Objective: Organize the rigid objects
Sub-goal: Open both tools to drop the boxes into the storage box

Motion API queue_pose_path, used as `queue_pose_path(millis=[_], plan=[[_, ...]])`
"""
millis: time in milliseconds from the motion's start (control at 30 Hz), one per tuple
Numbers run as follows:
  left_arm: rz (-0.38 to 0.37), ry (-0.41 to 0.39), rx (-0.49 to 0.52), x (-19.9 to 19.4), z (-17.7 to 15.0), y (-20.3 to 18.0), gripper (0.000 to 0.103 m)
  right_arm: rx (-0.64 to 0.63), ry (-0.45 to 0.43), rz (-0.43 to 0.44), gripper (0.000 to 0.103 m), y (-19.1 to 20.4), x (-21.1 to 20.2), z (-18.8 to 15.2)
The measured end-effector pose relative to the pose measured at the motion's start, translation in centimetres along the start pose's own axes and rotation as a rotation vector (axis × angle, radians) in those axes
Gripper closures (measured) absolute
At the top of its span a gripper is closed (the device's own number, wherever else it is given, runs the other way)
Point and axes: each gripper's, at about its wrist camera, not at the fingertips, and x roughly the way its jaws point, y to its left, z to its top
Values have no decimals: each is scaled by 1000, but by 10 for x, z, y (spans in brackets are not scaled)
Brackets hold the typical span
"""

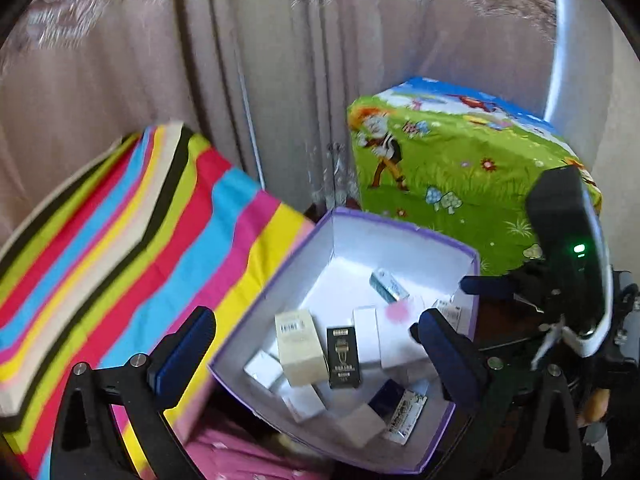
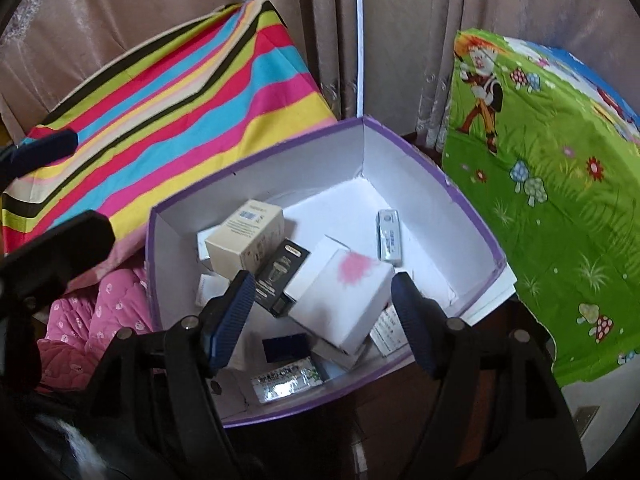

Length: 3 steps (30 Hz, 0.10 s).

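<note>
Item: purple-edged box (image 2: 476, 216), open-topped, white inside, sitting below both my grippers, between two covered blocks.

Contents, right wrist view, loosely heaped:
- white carton with a pink blotch (image 2: 344, 296), centre, tilted, resting on others;
- black carton (image 2: 278, 276), touching it at 9 o'clock;
- cream carton (image 2: 244, 240), at 10 o'clock, leaning on the black one;
- slim pale-blue carton (image 2: 390, 240), at 1 o'clock, lying flat on the bare floor of the box, apart from the heap;
- dark blue carton (image 2: 286, 346) and a silvery printed packet (image 2: 286, 380), at 6 o'clock by the near wall.

My right gripper (image 2: 320, 320): jaws spread wide, empty, hovering above the blotched carton.
My left gripper (image 1: 316, 344): jaws likewise parted, holding nothing, straddling the box's near-left wall.

Surroundings:
- striped cloth (image 2: 168, 120), covering a block at 10 o'clock, touching the box's left side;
- green cartoon-print cloth (image 2: 560, 200), at 2 o'clock, just beside the right wall;
- pink quilted fabric (image 2: 104, 320), at 8 o'clock;
- beige curtain (image 2: 400, 40), behind, at 12 o'clock.
</note>
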Motion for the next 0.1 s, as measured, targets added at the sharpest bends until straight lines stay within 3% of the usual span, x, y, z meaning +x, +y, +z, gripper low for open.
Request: queue_pose_path(millis=[100], plan=[[-14,57,-32,17,-8,5,0,-1,18,-23,29,-4,6,-1]])
